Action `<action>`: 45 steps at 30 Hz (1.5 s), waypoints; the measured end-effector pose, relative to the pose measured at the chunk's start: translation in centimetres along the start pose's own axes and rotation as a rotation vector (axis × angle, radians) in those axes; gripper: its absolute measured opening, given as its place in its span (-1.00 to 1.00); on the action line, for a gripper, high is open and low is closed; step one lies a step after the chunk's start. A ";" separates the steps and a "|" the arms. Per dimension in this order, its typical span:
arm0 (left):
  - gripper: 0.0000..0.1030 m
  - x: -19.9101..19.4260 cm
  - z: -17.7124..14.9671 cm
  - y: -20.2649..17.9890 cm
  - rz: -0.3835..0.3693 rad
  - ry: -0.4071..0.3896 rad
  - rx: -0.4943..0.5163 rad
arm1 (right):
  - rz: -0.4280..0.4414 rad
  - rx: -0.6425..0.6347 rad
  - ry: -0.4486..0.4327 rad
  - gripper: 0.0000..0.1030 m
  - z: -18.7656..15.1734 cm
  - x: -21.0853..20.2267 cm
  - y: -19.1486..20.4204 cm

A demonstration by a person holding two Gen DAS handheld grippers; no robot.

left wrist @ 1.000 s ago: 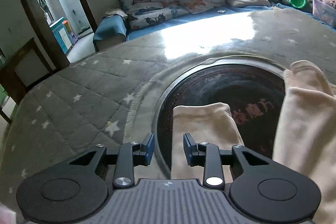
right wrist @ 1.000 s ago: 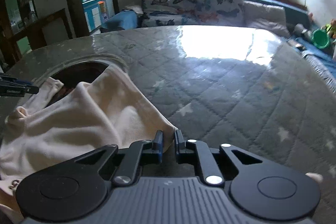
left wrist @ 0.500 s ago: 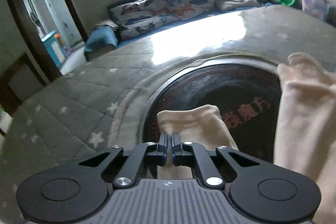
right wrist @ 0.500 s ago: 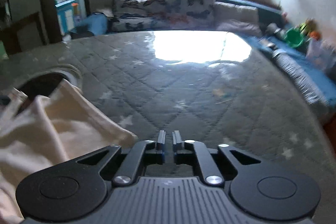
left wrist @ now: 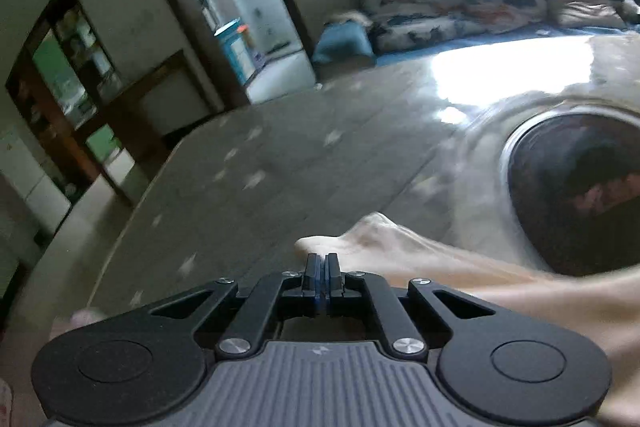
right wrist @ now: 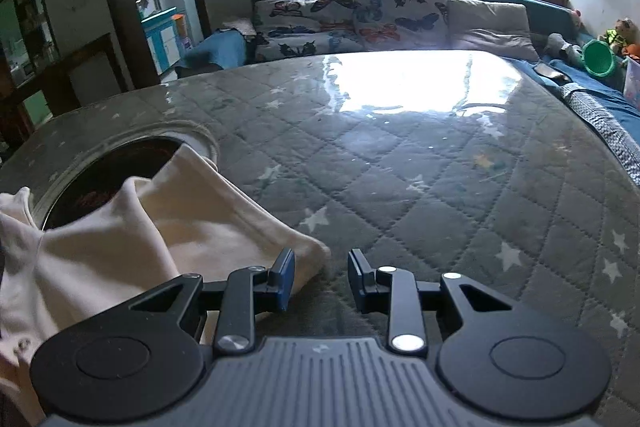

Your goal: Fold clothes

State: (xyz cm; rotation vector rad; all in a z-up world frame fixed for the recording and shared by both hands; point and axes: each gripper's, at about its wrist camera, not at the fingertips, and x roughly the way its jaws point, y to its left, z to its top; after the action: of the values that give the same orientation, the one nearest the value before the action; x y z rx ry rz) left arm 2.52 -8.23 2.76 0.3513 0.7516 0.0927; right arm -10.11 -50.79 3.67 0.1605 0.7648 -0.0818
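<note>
A cream garment lies on the grey star-quilted table cover, partly over a dark round inset. In the left wrist view my left gripper is shut on a cuff end of the cream garment, which stretches away to the right. In the right wrist view my right gripper is open and empty, with its left finger over the garment's near corner. The view from the left wrist is blurred by motion.
The dark round inset sits to the right in the left wrist view. A sofa with butterfly cushions stands behind the table. A green bucket and toys lie at the far right. A doorway and the table's left edge show on the left.
My left gripper shut on the garment's cuff and pulled it left, off the dark inset. My right gripper, shut half a second ago, has opened beside the garment's corner.
</note>
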 end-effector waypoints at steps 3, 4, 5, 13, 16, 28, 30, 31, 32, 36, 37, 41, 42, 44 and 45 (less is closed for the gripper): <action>-0.83 0.1 -0.6 1.1 -0.037 0.046 0.001 | 0.000 -0.015 0.015 -0.45 -0.1 0.6 0.4; -0.83 0.1 -0.5 1.3 -0.045 0.055 0.004 | 0.001 -0.016 0.016 -0.45 -0.1 0.7 0.5; -0.82 0.1 -0.2 1.4 -0.047 0.056 0.005 | 0.002 -0.017 0.017 -0.45 -0.2 0.8 0.5; -0.36 -1.5 4.4 1.2 -0.129 -0.009 -0.122 | 0.029 -0.004 0.015 -0.45 -0.4 1.2 1.0; -0.38 -1.9 6.4 -2.3 -0.243 -0.023 -0.070 | 0.048 0.001 0.014 -0.45 -0.5 1.3 1.3; -0.67 0.6 12.4 -17.7 -0.603 -0.028 0.114 | 0.084 0.010 0.001 -0.49 -1.1 1.1 2.0; -0.67 1.1 12.6 -18.8 -0.668 -0.011 0.125 | 0.068 -0.008 -0.005 -0.89 -1.2 1.1 2.3; -0.67 1.3 12.6 -19.2 -0.697 -0.005 0.128 | 0.062 -0.009 -0.008 -0.89 -1.2 1.0 2.2; -0.67 1.4 12.5 -19.6 -0.724 -0.002 0.131 | 0.056 -0.011 -0.013 -0.91 -1.1 0.8 2.1; -0.66 1.4 11.8 -20.6 -0.810 -0.033 0.183 | 0.030 -0.018 -0.037 -0.91 -1.2 -0.4 1.4; -0.66 1.4 11.7 -20.8 -0.819 -0.037 0.197 | 0.031 -0.017 -0.036 -0.91 -1.3 -0.5 1.3; -0.66 1.5 11.0 -21.6 -0.842 -0.039 0.218 | 0.024 -0.026 -0.023 -0.91 -1.5 -0.7 1.2; -0.66 1.5 10.9 -21.8 -0.842 -0.038 0.224 | 0.023 -0.027 -0.021 -0.91 -1.5 -0.7 1.1; -0.65 1.6 10.8 -21.9 -0.845 -0.038 0.227 | 0.024 -0.023 -0.014 -0.91 -1.5 -0.5 1.1; -0.65 1.7 10.8 -21.9 -0.852 -0.038 0.222 | 0.025 -0.022 -0.012 -0.90 -1.5 -0.4 1.1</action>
State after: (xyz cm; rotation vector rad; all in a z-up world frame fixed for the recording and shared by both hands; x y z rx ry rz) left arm 10.15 -31.41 1.40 0.2186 0.8227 -0.8019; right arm -11.23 -49.47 3.03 0.1488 0.7515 -0.0505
